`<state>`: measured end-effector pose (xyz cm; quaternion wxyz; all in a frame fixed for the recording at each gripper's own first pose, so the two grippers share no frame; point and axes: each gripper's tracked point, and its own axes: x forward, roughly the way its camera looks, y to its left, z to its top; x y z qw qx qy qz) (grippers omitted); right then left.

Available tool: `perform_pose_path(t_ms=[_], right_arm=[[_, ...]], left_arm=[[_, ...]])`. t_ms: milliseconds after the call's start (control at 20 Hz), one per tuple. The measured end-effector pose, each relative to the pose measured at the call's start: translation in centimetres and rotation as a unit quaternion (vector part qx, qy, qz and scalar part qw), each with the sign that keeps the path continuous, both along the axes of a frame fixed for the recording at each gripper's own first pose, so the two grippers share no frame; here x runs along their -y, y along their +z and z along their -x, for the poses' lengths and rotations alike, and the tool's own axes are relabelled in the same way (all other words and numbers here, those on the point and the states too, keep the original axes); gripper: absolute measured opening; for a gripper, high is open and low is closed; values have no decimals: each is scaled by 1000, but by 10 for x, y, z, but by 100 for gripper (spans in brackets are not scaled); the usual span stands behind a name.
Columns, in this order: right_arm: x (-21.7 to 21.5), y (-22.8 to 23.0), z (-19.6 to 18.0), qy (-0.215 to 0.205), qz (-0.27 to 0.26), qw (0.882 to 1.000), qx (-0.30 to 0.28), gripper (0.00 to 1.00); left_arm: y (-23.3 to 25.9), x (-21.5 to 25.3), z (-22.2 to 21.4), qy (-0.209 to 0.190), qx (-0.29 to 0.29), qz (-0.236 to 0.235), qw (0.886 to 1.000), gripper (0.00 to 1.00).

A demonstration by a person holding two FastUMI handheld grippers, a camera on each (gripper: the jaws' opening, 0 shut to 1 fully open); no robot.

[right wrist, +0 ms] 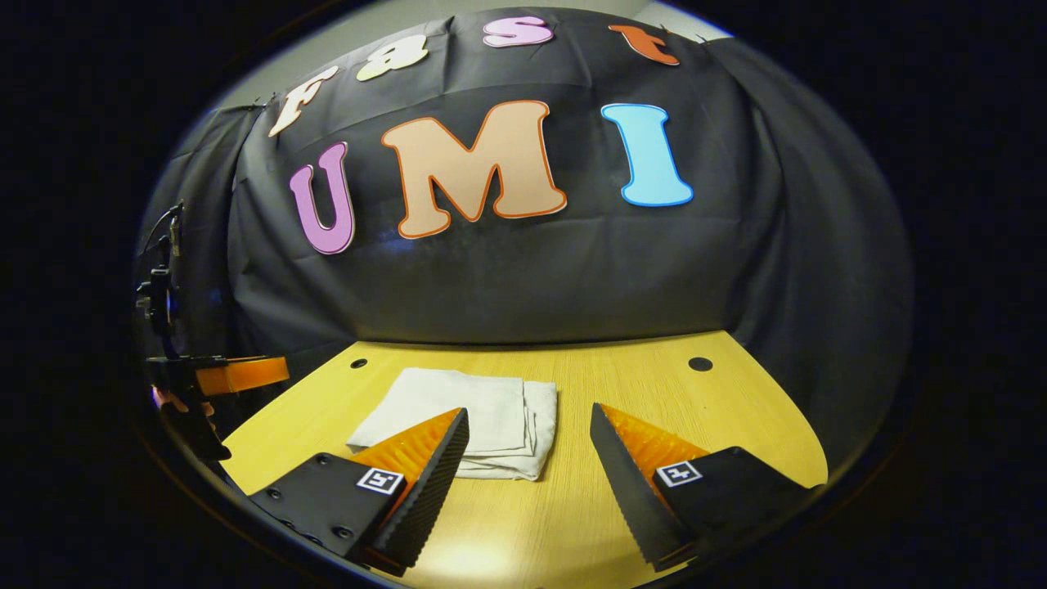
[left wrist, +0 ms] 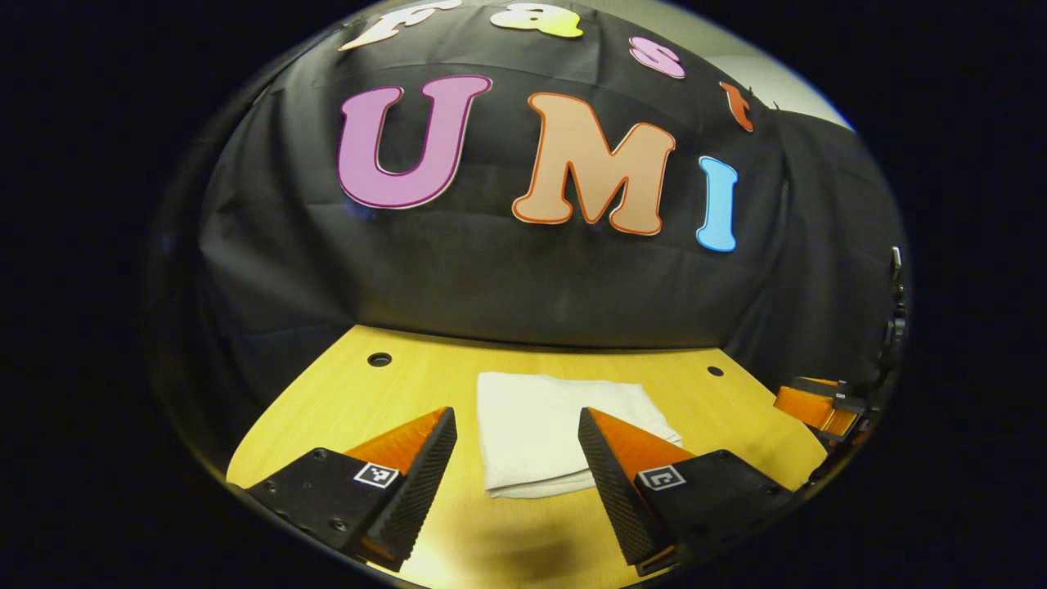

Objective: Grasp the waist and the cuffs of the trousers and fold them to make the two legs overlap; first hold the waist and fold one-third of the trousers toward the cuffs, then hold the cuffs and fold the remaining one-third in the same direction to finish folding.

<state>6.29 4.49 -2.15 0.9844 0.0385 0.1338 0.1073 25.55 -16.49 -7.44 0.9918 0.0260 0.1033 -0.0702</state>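
the trousers [left wrist: 548, 429] lie at lower centre of the left gripper view on the table [left wrist: 343, 393], a compact layered pad of pale cloth; judged soft, light, limp. take hold at a layered edge, pinching all plies. in the right gripper view the stacked edges face lower right; long axis runs toward upper left. left gripper [left wrist: 517, 458] fingers wide, holding nothing. right gripper [right wrist: 530, 466] likewise spread, holding nothing.

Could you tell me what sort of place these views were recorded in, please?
Probably a recording booth: black cloth wall draped behind a wooden table, folded trousers on it, left claw and right claw open above.
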Motion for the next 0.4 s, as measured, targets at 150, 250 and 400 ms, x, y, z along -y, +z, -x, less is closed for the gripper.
perform_pose_path(t_ms=[150,250,400], right_arm=[[2,7,6,-15,-5,1000,9,96],[6,7,10,-27,-4,1000,9,96],[8,9,14,-35,-2,999,10,96]], left_arm=[[-5,-8,14,1,-13,16,1000,90],[-13,-13,17,0,-24,25,999,90],[-23,-22,19,-1,-39,22,999,90]])
